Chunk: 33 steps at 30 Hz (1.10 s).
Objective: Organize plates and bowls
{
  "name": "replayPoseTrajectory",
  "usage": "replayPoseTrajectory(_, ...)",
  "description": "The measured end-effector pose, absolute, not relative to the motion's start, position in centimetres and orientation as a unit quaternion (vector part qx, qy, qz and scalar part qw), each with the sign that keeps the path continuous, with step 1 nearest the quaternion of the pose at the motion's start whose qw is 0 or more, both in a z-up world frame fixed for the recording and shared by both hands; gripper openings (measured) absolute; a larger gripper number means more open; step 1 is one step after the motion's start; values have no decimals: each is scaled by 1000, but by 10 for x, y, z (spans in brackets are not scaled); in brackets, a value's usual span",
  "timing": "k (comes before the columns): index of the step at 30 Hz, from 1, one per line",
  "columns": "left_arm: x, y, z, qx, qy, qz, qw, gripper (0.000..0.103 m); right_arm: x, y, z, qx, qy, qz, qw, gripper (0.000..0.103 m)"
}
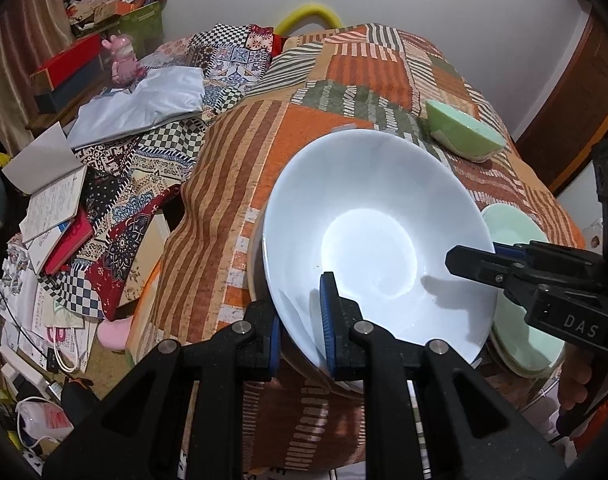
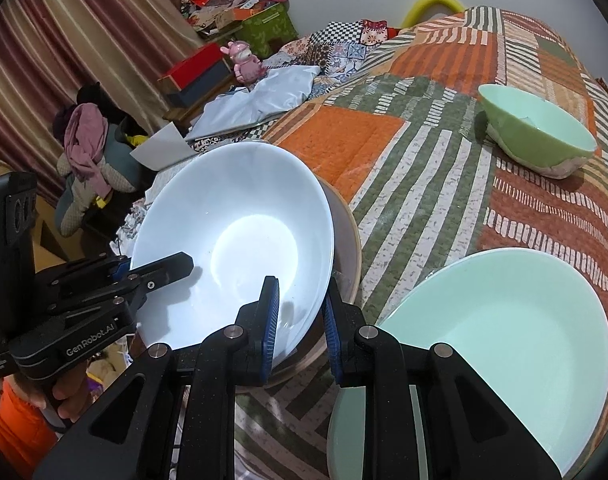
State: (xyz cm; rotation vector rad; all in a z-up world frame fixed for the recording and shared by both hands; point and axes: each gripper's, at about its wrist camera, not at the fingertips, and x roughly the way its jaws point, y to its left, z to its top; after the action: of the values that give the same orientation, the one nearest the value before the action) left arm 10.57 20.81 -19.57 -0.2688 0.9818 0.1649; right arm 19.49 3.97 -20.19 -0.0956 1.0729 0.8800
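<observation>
A large white bowl (image 1: 375,240) (image 2: 240,240) rests tilted over a brown-rimmed dish (image 2: 345,248) on the patchwork quilt. My left gripper (image 1: 302,326) straddles its near rim, one blue pad inside, one outside. My right gripper (image 2: 300,316) straddles the rim on the other side the same way; it shows in the left wrist view (image 1: 499,264). A pale green plate (image 2: 503,352) (image 1: 519,292) lies to the right of the white bowl. A green bowl (image 2: 539,132) (image 1: 463,132) sits farther back.
The quilt (image 1: 343,92) covers a raised surface that drops off at the left. Books, papers and cloths (image 1: 64,208) lie to the left below. A pink figurine (image 2: 246,62) and boxes stand at the back left by the curtain.
</observation>
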Motion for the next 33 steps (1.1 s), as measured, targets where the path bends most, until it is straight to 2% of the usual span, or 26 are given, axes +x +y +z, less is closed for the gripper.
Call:
replayPoseTrajectory(25,121,204,-193,-103,493,89,859,18,201,9,-181,-27,464,398,791,20)
replayPoseTrajectory(27,123,205,-190,-105,499,90,856,20,204,1,-179,-24,464,394,793,20)
replayPoseTrajectory(30,126,206,-185,-115,500,89,854,31,208,-8,-176,-18,462,390,796,21)
replayPoseTrajectory(33,125,204,-175,-107,488,103,860,38,213,-18,-171,-14,458,384,802,26)
